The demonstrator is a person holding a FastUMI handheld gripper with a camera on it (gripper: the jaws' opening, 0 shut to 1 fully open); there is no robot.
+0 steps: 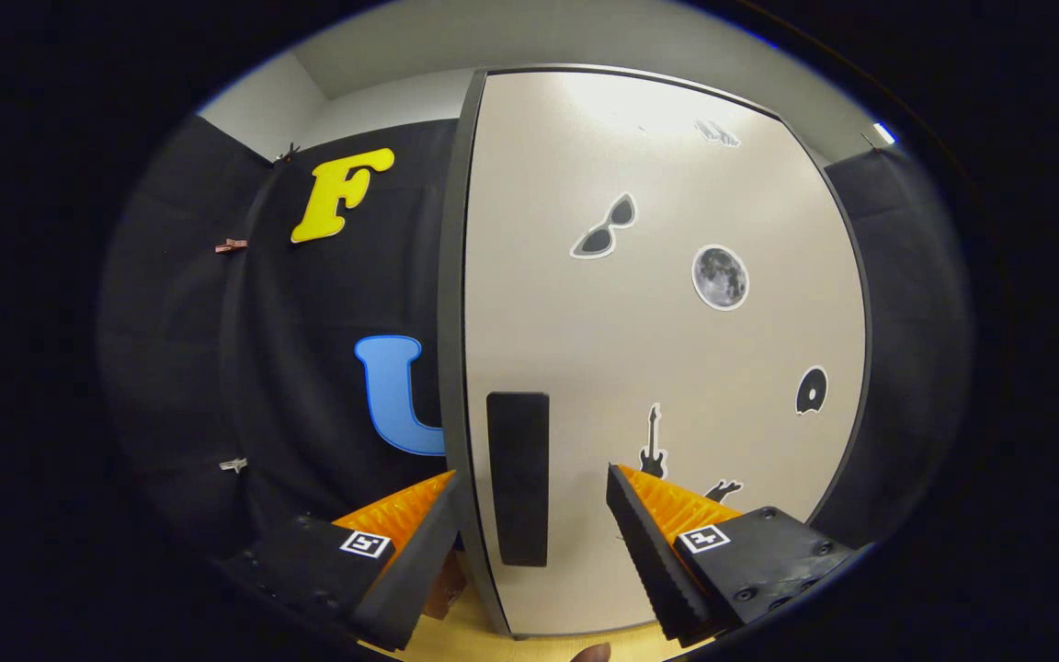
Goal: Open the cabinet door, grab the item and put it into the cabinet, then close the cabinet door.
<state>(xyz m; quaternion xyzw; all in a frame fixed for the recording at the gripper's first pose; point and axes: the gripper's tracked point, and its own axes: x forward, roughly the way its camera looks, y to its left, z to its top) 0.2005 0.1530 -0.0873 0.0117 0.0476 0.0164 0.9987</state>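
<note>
**Now at the closed door, fingers spread around its handle**

Squarely ahead stands the cabinet door (667, 368), a tall pale panel with its long axis upright, framed by a dark grey edge and facing the camera flat on. It appears shut. Its surface is smooth and matte, catching a soft glare near the top. Near its hinge-free side sits the handle (518, 478), a plain black rectangular bar, also upright, running parallel to the door's dark edge.

The hand-held gripper (529, 492) points straight at the door, level and forward, with its jaws spread wide apart and holding nothing. The handle lies between the two fingers and just beyond their tips; whether either tip touches the door cannot be told. One finger (410, 533) crosses the door's dark edge, the other (654, 542) lies over the pale panel. Each finger is a black wedge with a ribbed gripping face and a ridged orange back, and each black block behind carries a small square marker.

Flat stickers dot the panel: sunglasses (605, 226), a grey moon (720, 277), a black guitar (652, 443) and a dark round shape (811, 391). Below the door a strip of light wooden surface (456, 630) shows. Black cloth (290, 368) hangs beside the cabinet, pinned with small clips
</note>
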